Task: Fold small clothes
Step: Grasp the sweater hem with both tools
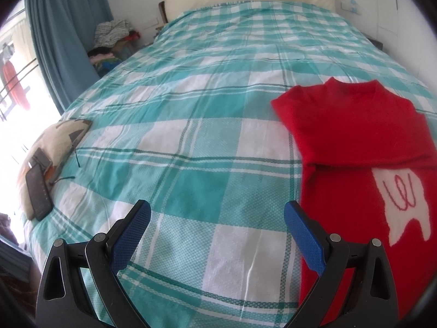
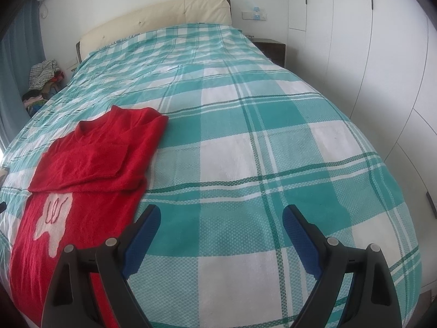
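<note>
Both sets of jaws stand spread and empty: the left gripper [image 1: 217, 214] hovers just left of the sweater [image 1: 360, 142], the right gripper [image 2: 221, 217] just right of it. The sweater lies flat on the bed [image 2: 245, 150], sleeves folded across the chest, so the sleeve fold looks done. Next is likely the lengthwise fold, which calls for pinching the near hem at both corners and carrying it up. Its long axis runs toward the headboard [image 2: 164, 13], collar far, hem near.

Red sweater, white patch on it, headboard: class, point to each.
red sweater [image 2: 109, 147], right wrist view, folded-over upper part.
white patch [image 1: 401, 199], left wrist view, its middle.
headboard [image 2: 164, 19], right wrist view, cream padding.
</note>
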Demonstrator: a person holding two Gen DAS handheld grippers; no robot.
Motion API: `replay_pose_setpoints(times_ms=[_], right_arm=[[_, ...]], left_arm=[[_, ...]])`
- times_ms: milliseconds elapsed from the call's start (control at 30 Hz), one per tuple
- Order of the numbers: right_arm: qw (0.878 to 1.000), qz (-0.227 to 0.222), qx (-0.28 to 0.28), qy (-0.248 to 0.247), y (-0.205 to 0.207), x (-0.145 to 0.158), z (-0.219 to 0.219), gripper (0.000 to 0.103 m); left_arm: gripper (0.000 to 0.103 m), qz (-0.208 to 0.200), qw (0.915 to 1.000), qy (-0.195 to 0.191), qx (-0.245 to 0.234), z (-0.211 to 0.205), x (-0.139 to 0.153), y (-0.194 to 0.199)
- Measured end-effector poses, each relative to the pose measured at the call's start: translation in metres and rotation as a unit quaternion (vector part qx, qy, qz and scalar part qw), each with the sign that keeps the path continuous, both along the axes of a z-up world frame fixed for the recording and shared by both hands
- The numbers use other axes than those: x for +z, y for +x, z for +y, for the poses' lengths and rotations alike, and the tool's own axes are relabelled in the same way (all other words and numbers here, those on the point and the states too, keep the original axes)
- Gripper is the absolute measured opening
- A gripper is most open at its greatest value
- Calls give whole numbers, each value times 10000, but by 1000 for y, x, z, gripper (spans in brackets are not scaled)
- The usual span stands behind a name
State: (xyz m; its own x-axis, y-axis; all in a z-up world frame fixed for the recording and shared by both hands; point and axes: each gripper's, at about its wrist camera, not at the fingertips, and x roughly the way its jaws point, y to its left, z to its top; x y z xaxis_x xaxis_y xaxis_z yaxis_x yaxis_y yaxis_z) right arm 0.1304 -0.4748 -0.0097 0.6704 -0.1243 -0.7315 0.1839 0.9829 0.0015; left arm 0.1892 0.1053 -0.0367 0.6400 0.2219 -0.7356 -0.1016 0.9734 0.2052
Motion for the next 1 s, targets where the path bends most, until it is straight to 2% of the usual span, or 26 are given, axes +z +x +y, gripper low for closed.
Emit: replay_pose_setpoints(times_ms=[400, 467, 533, 600, 667, 700, 767, 833, 867, 1000], right_arm=[[9935, -281, 338, -1049, -11, 10, 28, 90], [9907, -343, 402, -1254, -15, 11, 33, 90], [9907, -363, 457, -1227, -21, 13, 37, 90], [9950, -282, 473, -837, -35, 15, 37, 90], [9982, -119, 584, -101, -54, 16, 35, 90], [9971, -18, 669, 358, -65, 15, 34, 90], [9886, 248, 879, 1196, -87, 8, 37, 90], [9762, 605, 1113, 1759, -106, -6, 47, 90], [9694, 801, 1230, 1968, -113, -14, 54, 90], [9495, 1354, 1588, 2342, -132, -44, 79, 85]], left_arm=[[99, -116, 9993, 346, -88, -7, -2, -10], [99, -122, 9994, 325, -80, -5, -2, -16], [99, 8, 10000, 76, -55, -2, -5, -26], [99, 323, 9977, -569, -202, -2, -11, -46], [99, 660, 9882, -1275, -528, -7, -19, -73], [99, 816, 9833, -1477, -688, -12, -25, -87], [98, 1056, 9773, -1588, -927, -24, -36, -111], [94, 1186, 9733, -1654, -1059, -32, -43, -130], [86, 1237, 9713, -1715, -1088, -35, -46, -138], [69, 1312, 9643, -1963, -1199, -48, -49, -157]])
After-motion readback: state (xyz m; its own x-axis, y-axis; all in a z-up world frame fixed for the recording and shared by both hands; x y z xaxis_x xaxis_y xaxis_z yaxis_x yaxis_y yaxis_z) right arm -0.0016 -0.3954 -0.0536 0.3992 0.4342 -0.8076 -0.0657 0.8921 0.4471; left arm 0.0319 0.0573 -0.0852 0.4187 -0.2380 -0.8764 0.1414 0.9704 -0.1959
